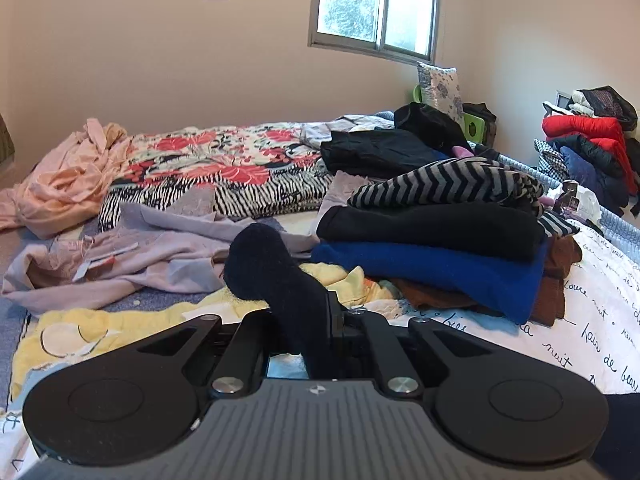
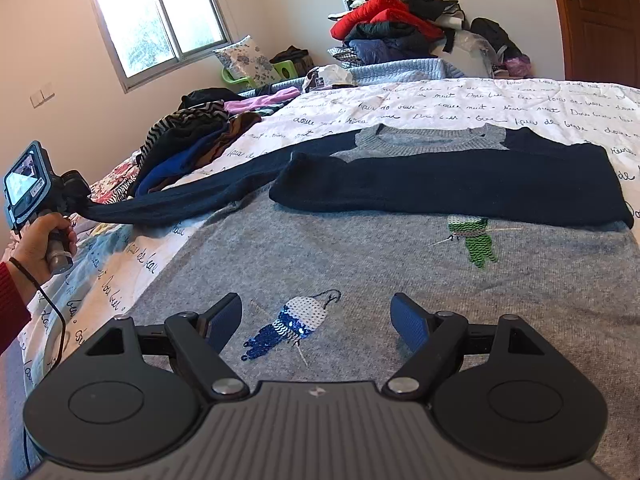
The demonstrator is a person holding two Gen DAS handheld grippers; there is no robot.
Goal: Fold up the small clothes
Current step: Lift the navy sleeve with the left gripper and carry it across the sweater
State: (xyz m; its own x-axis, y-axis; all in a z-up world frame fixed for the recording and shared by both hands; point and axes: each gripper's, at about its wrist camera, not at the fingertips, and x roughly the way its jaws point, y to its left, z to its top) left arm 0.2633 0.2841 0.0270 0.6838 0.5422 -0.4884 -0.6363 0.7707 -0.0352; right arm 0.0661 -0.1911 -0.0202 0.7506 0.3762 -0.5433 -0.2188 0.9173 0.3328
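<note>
From the left wrist camera we see our left gripper (image 1: 316, 332) with its fingers drawn together, clamped on the cuff of a navy sleeve (image 1: 276, 280) whose end sticks up and forward past the fingertips. Beyond it the bed is crowded. A stack of folded clothes (image 1: 440, 248) sits just ahead to the right on the white script-print sheet (image 1: 600, 320): a zigzag-striped piece on top, then a black one, a blue one and a brown one at the bottom. To the left lie a loose lilac garment (image 1: 132, 256) and a yellow cloth (image 1: 120, 328), with a red-flowered quilt (image 1: 224, 164) and a crumpled peach cloth (image 1: 64, 184) farther back, toward the wall. A window (image 1: 376, 4) is high in the far wall.

From the right wrist camera we see our right gripper (image 2: 318, 324) with its blue-padded fingers spread wide, holding nothing, low over the grey sweater (image 2: 360, 256). The sweater lies flat on the script-print sheet (image 2: 440, 100), collar toward the far edge of the bed. One navy sleeve (image 2: 460, 188) is folded across the chest. The other navy sleeve (image 2: 192, 200) stretches off past the sweater's left side to the left gripper (image 2: 78, 196), held in a hand (image 2: 44, 240) off the bed's left edge. A blue sequin bird (image 2: 292, 324) lies between our fingers; a green one (image 2: 474, 240) sits just below the folded sleeve. The folded stack (image 2: 188, 140) lies toward the bed's left edge, and a heap of jackets (image 2: 392, 20) rises beyond the far edge.
</note>
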